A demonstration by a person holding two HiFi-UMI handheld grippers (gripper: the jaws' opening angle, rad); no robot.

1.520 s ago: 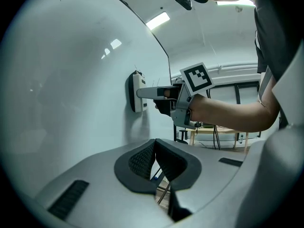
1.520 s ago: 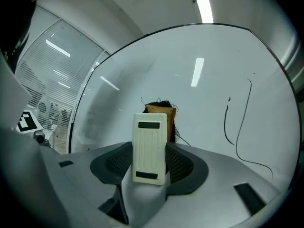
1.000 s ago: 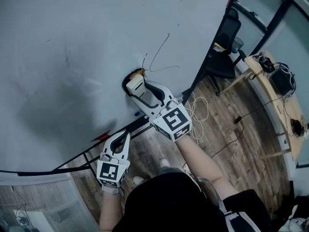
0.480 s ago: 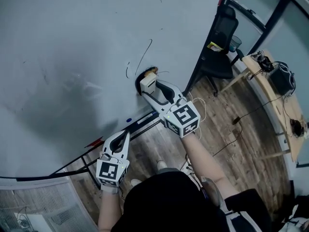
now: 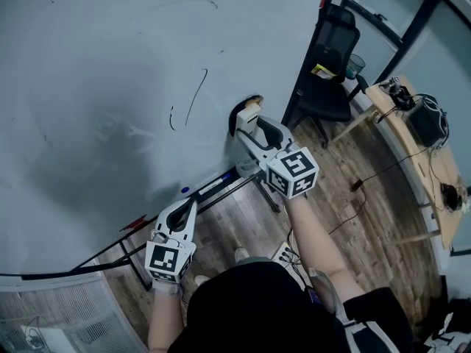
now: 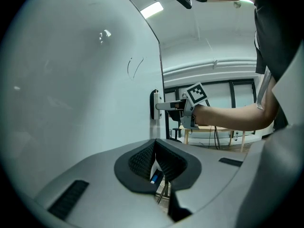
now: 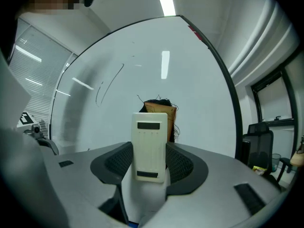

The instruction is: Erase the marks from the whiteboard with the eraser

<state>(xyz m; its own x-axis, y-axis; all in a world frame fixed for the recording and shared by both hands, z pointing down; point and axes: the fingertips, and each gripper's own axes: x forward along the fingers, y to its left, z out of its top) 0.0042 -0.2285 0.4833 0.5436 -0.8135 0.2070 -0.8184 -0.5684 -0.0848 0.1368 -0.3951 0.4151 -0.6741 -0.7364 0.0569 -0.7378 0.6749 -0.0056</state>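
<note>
The whiteboard (image 5: 110, 57) fills the upper left of the head view. On it are a thin curved line (image 5: 196, 96) and a short mark (image 5: 171, 118). My right gripper (image 5: 247, 126) is shut on the cream eraser (image 5: 250, 113), whose dark felt is pressed against the board's lower right, to the right of the marks. In the right gripper view the eraser (image 7: 150, 144) stands upright between the jaws, and the marks (image 7: 108, 83) lie up and left. My left gripper (image 5: 193, 204) is shut and empty, low by the tray with its tip pointed at the board.
A blue-capped marker (image 5: 185, 190) and a red one (image 5: 135, 225) lie on the board's tray. Right of the board's black frame stand a black office chair (image 5: 333, 65) and a wooden desk (image 5: 412, 127) with devices. Cables trail across the wood floor (image 5: 368, 197).
My right gripper has slid the eraser rightward along the board, away from the curved line. The mark's tail near the eraser is gone. The left gripper has stayed put.
</note>
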